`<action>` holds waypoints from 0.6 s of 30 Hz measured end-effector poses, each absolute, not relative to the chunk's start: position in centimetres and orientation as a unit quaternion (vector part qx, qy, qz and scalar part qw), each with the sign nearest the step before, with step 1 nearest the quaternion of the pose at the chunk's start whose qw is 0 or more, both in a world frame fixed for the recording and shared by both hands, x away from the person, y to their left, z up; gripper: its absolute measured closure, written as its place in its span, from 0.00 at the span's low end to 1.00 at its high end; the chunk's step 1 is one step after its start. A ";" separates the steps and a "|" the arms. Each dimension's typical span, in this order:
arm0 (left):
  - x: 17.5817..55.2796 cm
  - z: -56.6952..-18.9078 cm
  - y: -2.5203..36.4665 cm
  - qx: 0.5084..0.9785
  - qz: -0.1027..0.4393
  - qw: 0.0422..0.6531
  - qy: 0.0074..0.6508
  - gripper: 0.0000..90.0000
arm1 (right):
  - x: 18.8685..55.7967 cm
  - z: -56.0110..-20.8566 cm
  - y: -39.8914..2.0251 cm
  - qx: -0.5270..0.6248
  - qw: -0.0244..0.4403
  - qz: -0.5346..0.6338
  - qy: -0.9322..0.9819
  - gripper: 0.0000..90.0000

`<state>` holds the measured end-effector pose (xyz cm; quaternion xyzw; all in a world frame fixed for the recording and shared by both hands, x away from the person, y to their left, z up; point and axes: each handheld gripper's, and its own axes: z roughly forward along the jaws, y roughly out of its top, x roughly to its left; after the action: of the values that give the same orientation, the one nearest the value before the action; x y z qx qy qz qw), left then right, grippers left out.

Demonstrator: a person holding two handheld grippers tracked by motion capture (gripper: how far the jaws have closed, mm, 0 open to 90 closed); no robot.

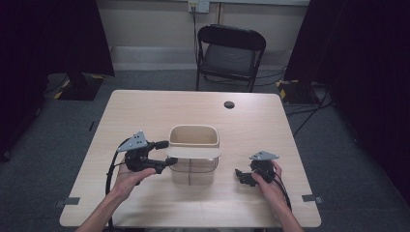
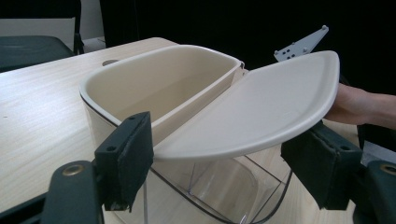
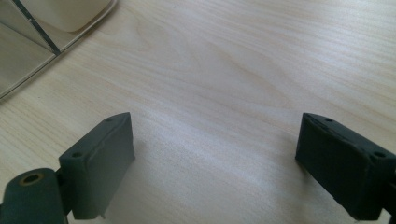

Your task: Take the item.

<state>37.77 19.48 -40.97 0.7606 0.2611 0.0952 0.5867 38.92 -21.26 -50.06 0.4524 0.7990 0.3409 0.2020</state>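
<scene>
I have the left gripper [image 1: 166,152] up against the left side of the bin [image 1: 193,166], which stands near the middle of the table [image 1: 145,106], a little toward the near edge. The bin has a clear plastic body and a cream top. The far half of that top is an open cream tub [image 2: 154,84]; the near half is covered by a cream flap lid [image 2: 261,112], which lies raised and tilted in the left gripper view, its free edge lifted above the clear body.

My left jaws stand apart, one on each side of the lid's near edge. In the left gripper view, the pad on the left sits just in front of the bin's rim and the pad on the right sits just under the lid's outer corner. I cannot tell whether either pad touches the lid; the jaws are not pressed together on it.

The right gripper [image 1: 244,176] rests well to the right of the bin, low over the bare table, held in my right hand [image 1: 268,183]. Its jaws are wide apart with nothing between them but wood grain, and a corner of the clear bin body [image 3: 28,51] shows at the far left of the right gripper view.

Beyond the far edge of the table stands a black folding chair [image 1: 231,53].
</scene>
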 end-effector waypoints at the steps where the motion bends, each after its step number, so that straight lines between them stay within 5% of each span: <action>1: 37.8 -40.9 19.4 0.760 0.094 0.587 0.262 0.28 | 38.9 -50.1 -21.3 0.452 0.202 0.341 0.799 0.12; 18: 38.0 -40.8 19.3 0.760 0.092 0.585 0.268 0.33 | 38.9 -50.1 -21.3 0.452 0.202 0.341 0.799 0.12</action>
<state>37.96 19.32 -40.84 0.7601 0.2676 0.0919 0.5850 38.93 -21.27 -50.06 0.4519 0.7992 0.3409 0.2022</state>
